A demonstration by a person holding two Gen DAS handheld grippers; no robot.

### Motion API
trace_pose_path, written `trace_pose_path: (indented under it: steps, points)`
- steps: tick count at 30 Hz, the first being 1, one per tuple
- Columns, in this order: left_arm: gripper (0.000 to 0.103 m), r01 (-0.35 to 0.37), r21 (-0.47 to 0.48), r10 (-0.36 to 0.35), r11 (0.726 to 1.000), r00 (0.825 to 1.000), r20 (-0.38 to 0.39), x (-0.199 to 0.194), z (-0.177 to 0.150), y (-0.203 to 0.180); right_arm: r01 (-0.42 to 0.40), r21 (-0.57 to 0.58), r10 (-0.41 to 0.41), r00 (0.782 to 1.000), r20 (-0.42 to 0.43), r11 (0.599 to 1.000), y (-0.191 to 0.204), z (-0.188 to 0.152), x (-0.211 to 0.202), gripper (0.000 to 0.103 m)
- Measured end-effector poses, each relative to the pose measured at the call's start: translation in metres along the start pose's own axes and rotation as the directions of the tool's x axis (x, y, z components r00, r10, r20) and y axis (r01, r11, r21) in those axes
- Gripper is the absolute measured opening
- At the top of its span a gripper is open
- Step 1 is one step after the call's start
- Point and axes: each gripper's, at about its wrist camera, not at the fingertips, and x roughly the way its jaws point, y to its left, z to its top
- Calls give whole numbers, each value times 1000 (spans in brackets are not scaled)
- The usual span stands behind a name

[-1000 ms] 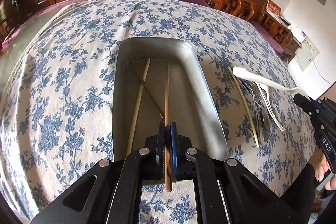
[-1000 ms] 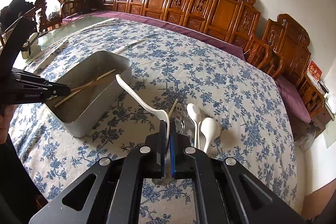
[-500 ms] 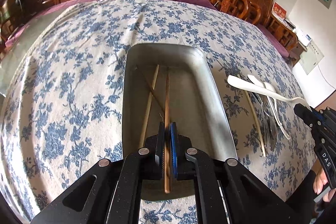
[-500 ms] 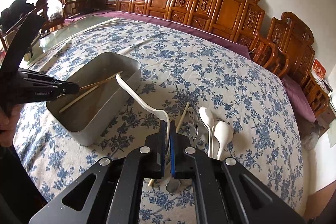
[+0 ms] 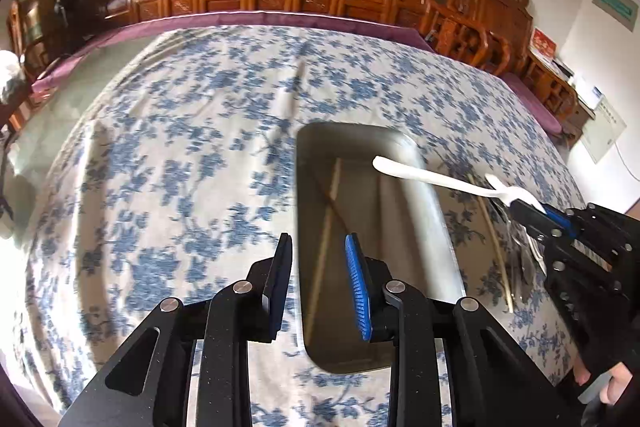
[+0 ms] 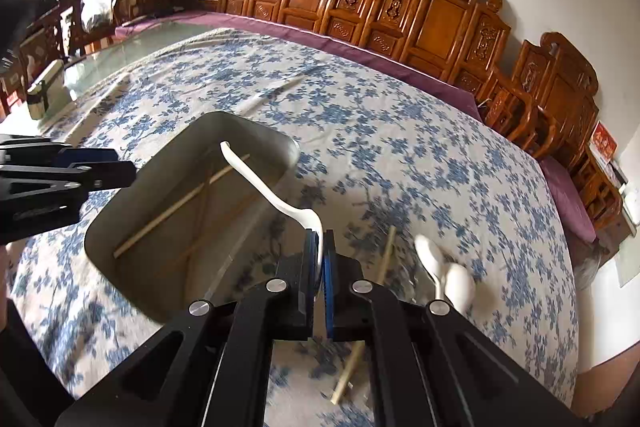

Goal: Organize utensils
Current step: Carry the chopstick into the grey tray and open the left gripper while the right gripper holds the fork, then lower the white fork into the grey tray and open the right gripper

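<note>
Left wrist view: the left gripper (image 5: 318,267) has just been opening, its jaws apart with nothing between them, above the near left rim of the metal tray (image 5: 440,227). Chopsticks (image 5: 326,227) lie in the tray at its 12 o'clock.

Right wrist view: the right gripper (image 6: 320,267) is clamped on the white spoon (image 6: 260,183), whose handle slants toward 11 o'clock over the tray (image 6: 256,127). Two more spoons (image 6: 448,275) lie at 3 o'clock.

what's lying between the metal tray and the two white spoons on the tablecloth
In the right wrist view, one light chopstick lies on the cloth between the metal tray and the white spoons; blurred metal cutlery may lie there too.

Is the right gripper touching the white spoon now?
Touching. The right wrist view shows the right gripper closed on the white spoon, its pads pressing the bowl end.
</note>
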Motion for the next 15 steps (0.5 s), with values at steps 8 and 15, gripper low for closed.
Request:
trace_pose_path:
  steps: [8,15]
  points:
    - [27,-11,-40,12,999,1000,25,-12,4,23,86,-85,-89,996,-22,993,33,30,30,4]
    - [40,-12,-55,14,998,999,42,-16,6,30,111,-134,-119,991,-55,985,48,44,53,4]
